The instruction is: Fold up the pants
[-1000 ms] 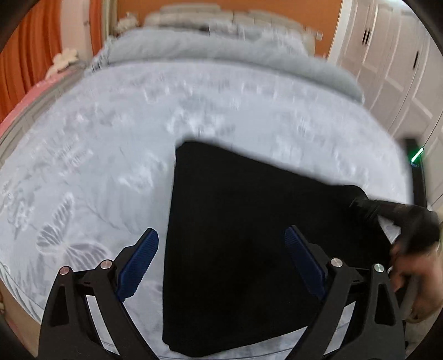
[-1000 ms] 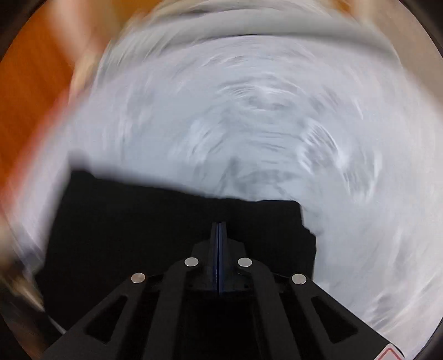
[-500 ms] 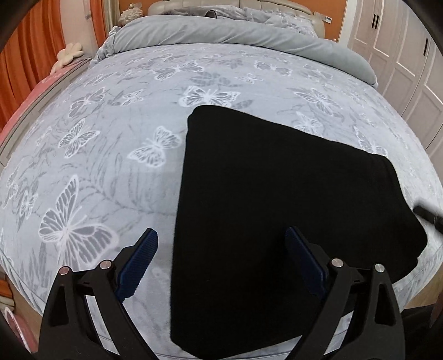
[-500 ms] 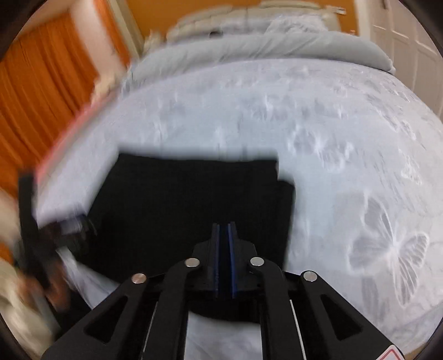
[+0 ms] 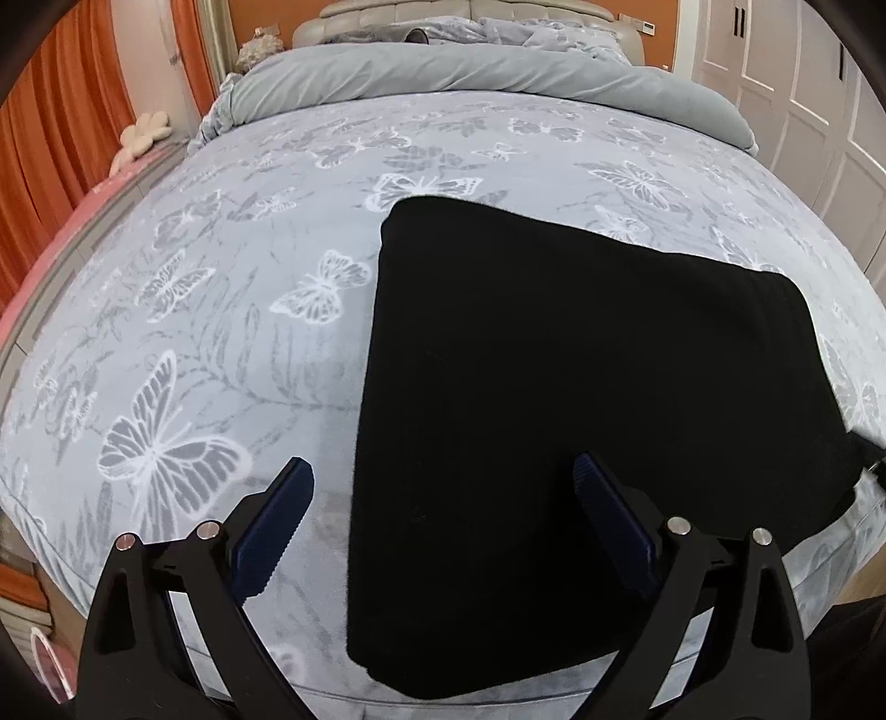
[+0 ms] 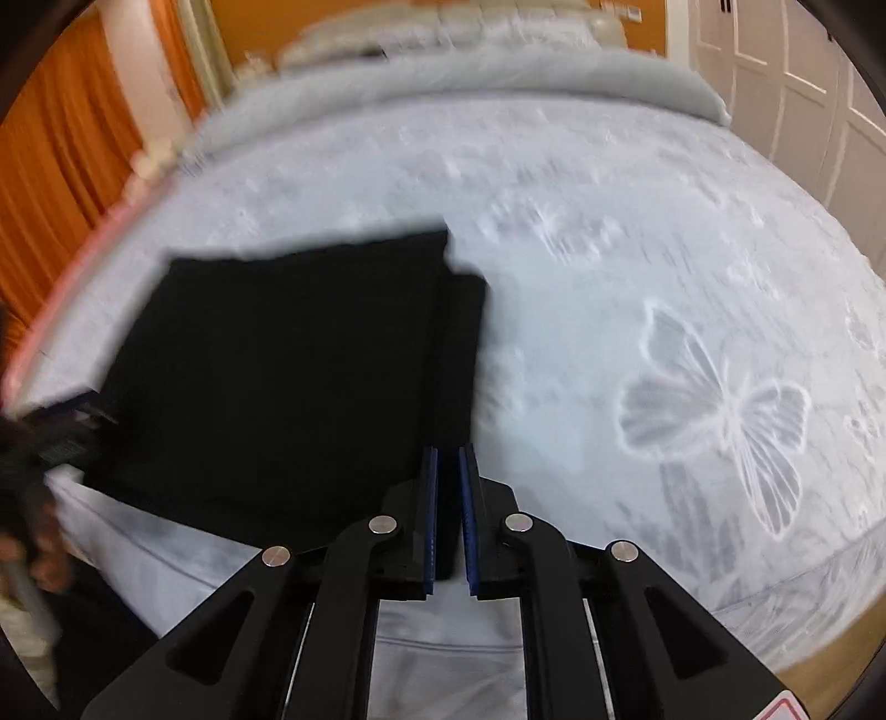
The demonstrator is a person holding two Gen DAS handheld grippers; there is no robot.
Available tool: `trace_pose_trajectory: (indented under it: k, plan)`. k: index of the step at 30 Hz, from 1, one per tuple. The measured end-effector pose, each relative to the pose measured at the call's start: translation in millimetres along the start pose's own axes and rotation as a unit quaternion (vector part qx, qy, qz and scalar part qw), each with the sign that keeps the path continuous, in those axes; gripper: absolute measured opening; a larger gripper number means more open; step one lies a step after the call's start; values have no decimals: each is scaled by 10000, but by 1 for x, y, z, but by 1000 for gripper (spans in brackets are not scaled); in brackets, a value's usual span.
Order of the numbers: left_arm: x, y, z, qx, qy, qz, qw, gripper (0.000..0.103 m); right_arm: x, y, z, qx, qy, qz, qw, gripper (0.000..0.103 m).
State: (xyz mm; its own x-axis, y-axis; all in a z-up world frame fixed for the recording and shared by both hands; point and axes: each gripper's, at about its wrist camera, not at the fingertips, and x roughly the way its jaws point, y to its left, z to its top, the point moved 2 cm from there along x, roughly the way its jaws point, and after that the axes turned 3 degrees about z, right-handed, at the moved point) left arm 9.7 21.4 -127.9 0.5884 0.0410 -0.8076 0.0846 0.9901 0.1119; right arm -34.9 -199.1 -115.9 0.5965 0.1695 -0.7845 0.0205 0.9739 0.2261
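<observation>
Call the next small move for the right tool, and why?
Probably finish opening and back the right tool off the black pants: its jaws are opening, fabric edge still between them, and the pants already lie folded flat on the bed. Left tool hangs open above.

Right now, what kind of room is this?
Almost certainly a bedroom: a bed with a butterfly-print cover, a rolled grey duvet below the padded headboard, and white wardrobe doors.

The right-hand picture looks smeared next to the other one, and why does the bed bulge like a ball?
Right wrist view: motion blur smears the butterfly bedspread and the black pants. Left wrist view: sharp; pants read as flat black, detail lost. Both: fisheye lens bends the bed, dark corners.
</observation>
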Motion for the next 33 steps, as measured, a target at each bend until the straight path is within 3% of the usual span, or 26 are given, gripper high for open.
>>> trace_pose_trajectory:
  k: [9, 10, 12, 16, 18, 21, 24, 26, 29, 33]
  plan:
    - [-8, -2, -3, 88, -79, 183, 9998, 98, -11, -12, 7, 493, -232, 431, 9976, 16]
    - [-9, 0, -3, 66, -82, 183, 9998, 98, -11, -14, 8, 541, -249, 464, 9971, 19]
    - [-11, 4, -3, -5, -57, 133, 9999, 98, -10, -20, 12, 650, -250, 486, 9964, 49]
    - [-10, 27, -4, -485, 242, -653, 9964, 98, -16, -33, 10, 970, -269, 563, 9933, 68]
    - [-2, 41, -7, -878, 552, -1195, 9874, 98, -12, -41, 8, 1160, -164, 669, 9909, 75]
    - [13, 52, -15, -1265, 965, -1680, 9729, 98, 0, -47, 3, 1465, 159, 1016, 9839, 75]
    - [28, 48, -22, -1338, 1321, -1924, 9631, 98, 10, -46, -1, 1722, 356, 1421, 9741, 75]
    - [29, 46, -22, -1303, 1279, -1878, 9651, 98, 11, -45, -1, 1846, 397, 1597, 9689, 75]
    - [26, 43, -19, -1302, 1224, -1972, 9639, 98, -2, -47, 4, 2016, 56, 1804, 9627, 75]
    - [25, 42, -16, -1411, 1212, -2243, 9566, 98, -17, -43, 7, 1822, -257, 1927, 9638, 86]
